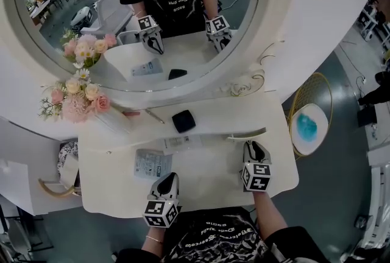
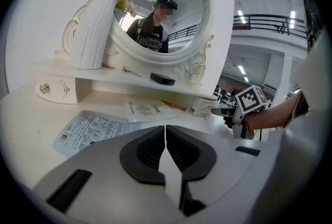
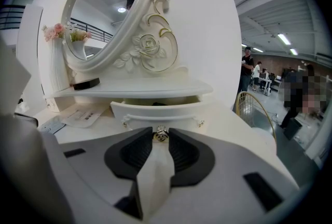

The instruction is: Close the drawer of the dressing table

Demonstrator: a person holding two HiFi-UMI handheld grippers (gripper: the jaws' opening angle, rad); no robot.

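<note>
Head view: two grippers work over one white dressing table (image 1: pixel 207 178), the left gripper (image 1: pixel 170 178) beside one leaflet (image 1: pixel 152 163), the right gripper (image 1: pixel 250 145) at the single drawer (image 1: pixel 247 133). Left gripper view: its jaws meet, empty. Right gripper view: jaws clamp the drawer's one centre knob (image 3: pixel 162 135); the drawer stands partly pulled out beneath the shelf (image 3: pixel 135 91).

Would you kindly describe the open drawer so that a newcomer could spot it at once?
Find the white dressing table with its oval mirror; under the right end of the shelf below the mirror sits the drawer. Unlike the shut little drawer at the left end, it stands pulled out, its shiny knob gripped by the right tool.
</note>
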